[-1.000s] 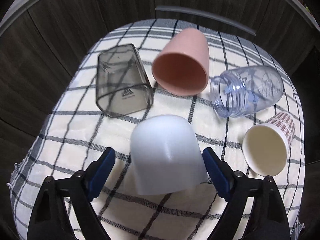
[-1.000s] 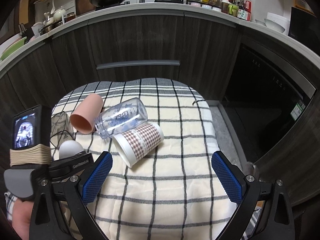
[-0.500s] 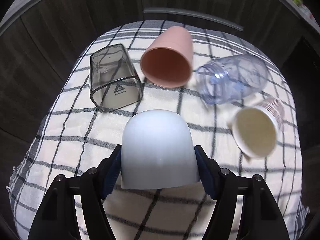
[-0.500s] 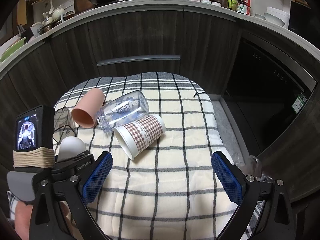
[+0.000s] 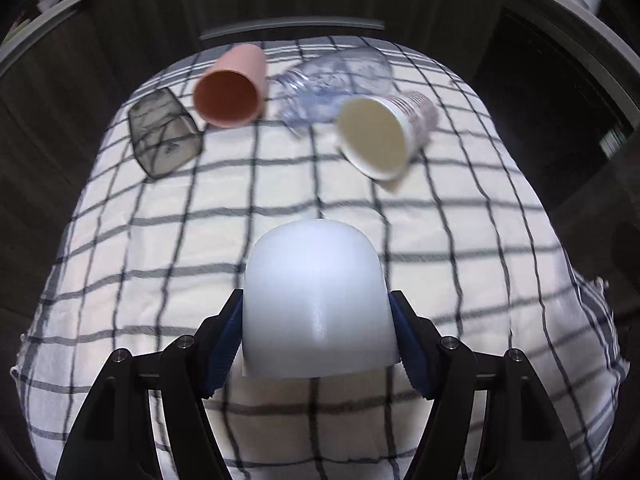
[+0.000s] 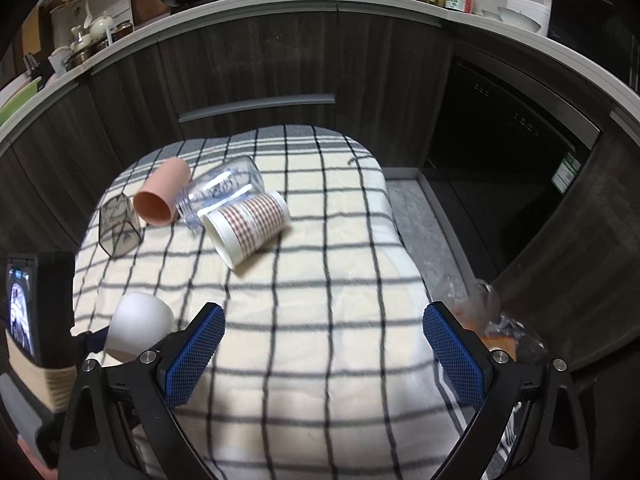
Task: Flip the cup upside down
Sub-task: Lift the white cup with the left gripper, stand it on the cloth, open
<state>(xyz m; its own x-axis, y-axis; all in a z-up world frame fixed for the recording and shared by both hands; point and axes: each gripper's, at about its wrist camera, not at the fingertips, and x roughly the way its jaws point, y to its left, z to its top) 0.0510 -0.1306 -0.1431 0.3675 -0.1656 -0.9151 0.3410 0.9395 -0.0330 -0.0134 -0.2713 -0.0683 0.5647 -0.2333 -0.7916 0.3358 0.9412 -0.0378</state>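
1. Left wrist view: the left gripper (image 5: 316,320) is clamped on the smooth white dome-shaped plastic cup (image 5: 314,296), its blue pads pressed to the cup's two sides near the open rim, closed end pointing away. The cup appears to be raised above the checked cloth (image 5: 160,240). The slick, tapering wall could slide out of the pads during the turn, probably if the wrist rolls quickly. One second ago the jaws stood apart around the cup lying on the cloth; now they have shut and it has been carried clear of the pink plastic cup (image 5: 230,88), the grey square tumbler (image 5: 164,136) and the checked paper cup (image 5: 380,136).

2. Right wrist view: the right gripper (image 6: 324,354) hangs spread and empty over the cloth, as before. The white cup (image 6: 140,326) sits lower left in the left gripper's pads.
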